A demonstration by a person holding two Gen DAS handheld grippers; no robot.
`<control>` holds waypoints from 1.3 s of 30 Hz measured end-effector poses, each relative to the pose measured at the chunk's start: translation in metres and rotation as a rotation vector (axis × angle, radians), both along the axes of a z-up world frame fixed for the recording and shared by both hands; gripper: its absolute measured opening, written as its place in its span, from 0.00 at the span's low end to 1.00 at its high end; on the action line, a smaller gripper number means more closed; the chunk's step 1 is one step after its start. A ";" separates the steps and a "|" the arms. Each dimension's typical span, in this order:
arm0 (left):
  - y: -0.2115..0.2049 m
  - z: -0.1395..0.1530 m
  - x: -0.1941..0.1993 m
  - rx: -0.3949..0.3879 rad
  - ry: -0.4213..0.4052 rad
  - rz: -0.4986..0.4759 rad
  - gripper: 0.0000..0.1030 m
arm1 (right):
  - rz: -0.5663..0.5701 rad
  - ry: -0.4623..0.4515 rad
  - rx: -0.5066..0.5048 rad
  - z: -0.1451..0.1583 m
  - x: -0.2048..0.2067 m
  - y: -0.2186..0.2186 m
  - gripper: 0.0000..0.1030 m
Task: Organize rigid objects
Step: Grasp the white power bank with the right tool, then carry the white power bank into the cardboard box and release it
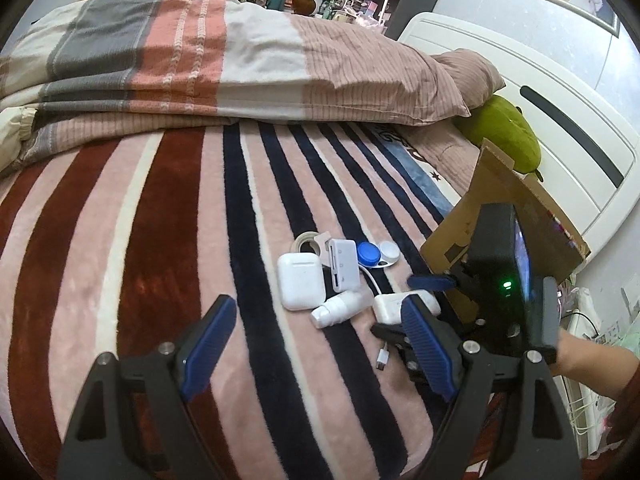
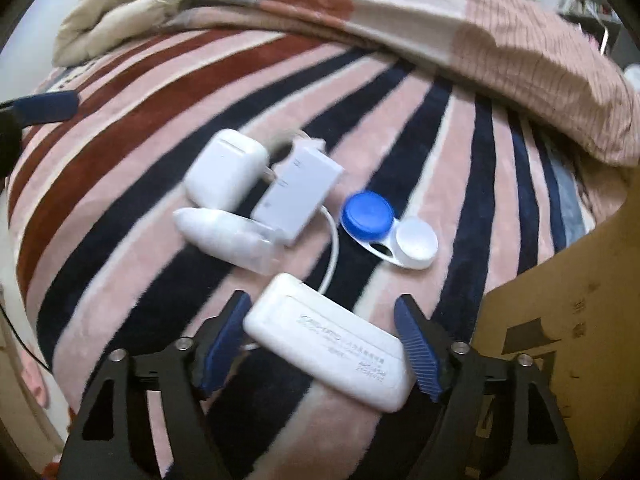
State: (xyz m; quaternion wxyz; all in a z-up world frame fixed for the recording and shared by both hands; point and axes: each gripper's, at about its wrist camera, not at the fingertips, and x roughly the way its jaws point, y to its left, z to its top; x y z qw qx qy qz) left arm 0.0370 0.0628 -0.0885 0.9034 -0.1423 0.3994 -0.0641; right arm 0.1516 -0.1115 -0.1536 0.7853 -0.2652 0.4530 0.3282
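Small white items lie clustered on the striped blanket: an earbud case (image 1: 299,281) (image 2: 226,168), a card reader with cable (image 1: 340,263) (image 2: 298,196), a small bottle (image 1: 338,309) (image 2: 224,236), a blue-and-white contact lens case (image 1: 378,254) (image 2: 390,230), a tape roll (image 1: 306,243), and a flat white box (image 1: 394,305) (image 2: 330,342). My right gripper (image 2: 326,338) is open, its jaws on either side of the flat white box, not pressing it. My left gripper (image 1: 316,344) is open and empty, short of the cluster.
A cardboard box (image 1: 504,216) (image 2: 568,320) stands at the right of the items. A folded duvet (image 1: 224,56) lies across the far bed, with a green plush (image 1: 508,132) by the white headboard (image 1: 560,120). A loose cable plug (image 1: 383,358) lies near the flat box.
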 end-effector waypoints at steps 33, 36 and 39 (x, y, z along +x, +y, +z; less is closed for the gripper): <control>-0.083 0.102 0.040 -0.079 -0.147 -0.279 0.38 | 0.188 -0.036 0.369 0.168 -0.058 -0.039 0.30; -0.114 0.115 0.066 -0.064 -0.138 -0.339 0.38 | 0.139 -0.049 0.400 0.177 -0.043 -0.066 0.30; -0.149 0.120 0.090 -0.044 -0.115 -0.390 0.38 | 0.079 -0.059 0.422 0.183 -0.025 -0.098 0.30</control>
